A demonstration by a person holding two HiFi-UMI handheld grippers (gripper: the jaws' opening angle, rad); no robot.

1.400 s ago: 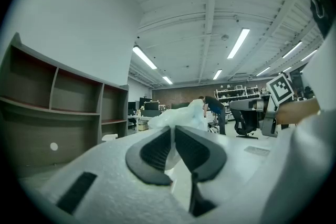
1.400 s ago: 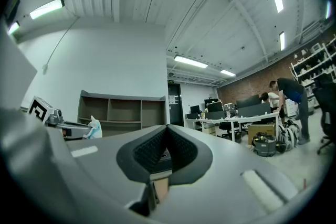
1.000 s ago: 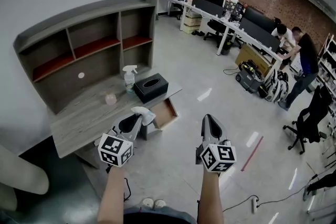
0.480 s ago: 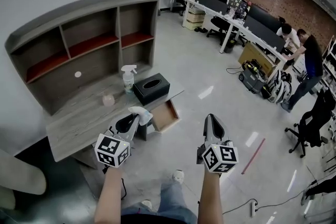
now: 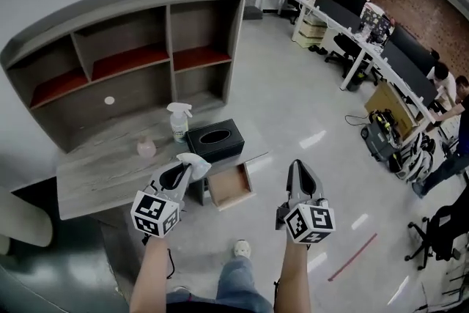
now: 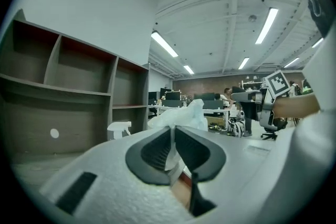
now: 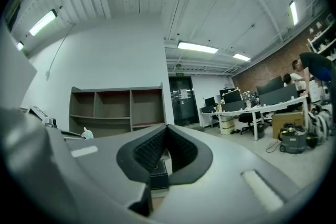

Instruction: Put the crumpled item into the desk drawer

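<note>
My left gripper (image 5: 187,171) is shut on a crumpled white tissue (image 5: 193,162), which sticks out past its tips; in the left gripper view the crumpled tissue (image 6: 181,117) bulges above the closed left gripper (image 6: 172,136). It hangs near the front edge of the grey desk (image 5: 95,176), just left of the open wooden drawer (image 5: 230,185). My right gripper (image 5: 298,171) is shut with nothing in it, held over the floor right of the drawer. In the right gripper view the right gripper (image 7: 165,140) shows its pads meeting.
On the desk stand a black tissue box (image 5: 215,140), a spray bottle (image 5: 179,121) and a small pink jar (image 5: 146,149), backed by a grey shelf unit (image 5: 139,62). Office desks, chairs and people fill the far right. A shoe (image 5: 239,250) shows below.
The view has shifted closer to the desk; the drawer now sits between the two grippers. The left gripper still holds the tissue, and a leg has stepped forward.
</note>
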